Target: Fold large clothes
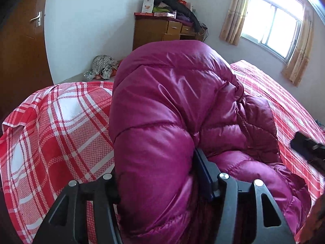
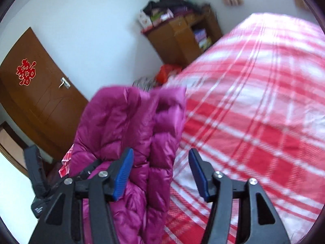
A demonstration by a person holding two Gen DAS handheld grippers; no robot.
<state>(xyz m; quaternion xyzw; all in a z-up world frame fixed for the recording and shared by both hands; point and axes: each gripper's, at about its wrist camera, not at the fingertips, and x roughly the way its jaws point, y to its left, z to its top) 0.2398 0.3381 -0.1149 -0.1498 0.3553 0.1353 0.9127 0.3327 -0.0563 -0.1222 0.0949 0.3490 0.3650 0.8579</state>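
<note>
A puffy magenta down jacket [image 1: 172,101] lies on the red-and-white plaid bed [image 1: 61,111], with one thick fold humped up in front of the left wrist camera. My left gripper [image 1: 155,170] has that fold filling its jaws. Its right blue pad [image 1: 203,174] presses the fabric, and the left finger is hidden behind the jacket. In the right wrist view a raised edge of the jacket [image 2: 130,126] stands against the left blue pad [image 2: 124,172] of my right gripper [image 2: 161,166]. That gripper is open, with bare bed showing before its right pad [image 2: 198,172].
A wooden desk [image 1: 162,30] piled with clothes and boxes stands against the far wall. A bundle of cloth [image 1: 105,67] lies on the floor beside the bed. A brown door [image 2: 40,93] is at left and a curtained window [image 1: 272,30] at right.
</note>
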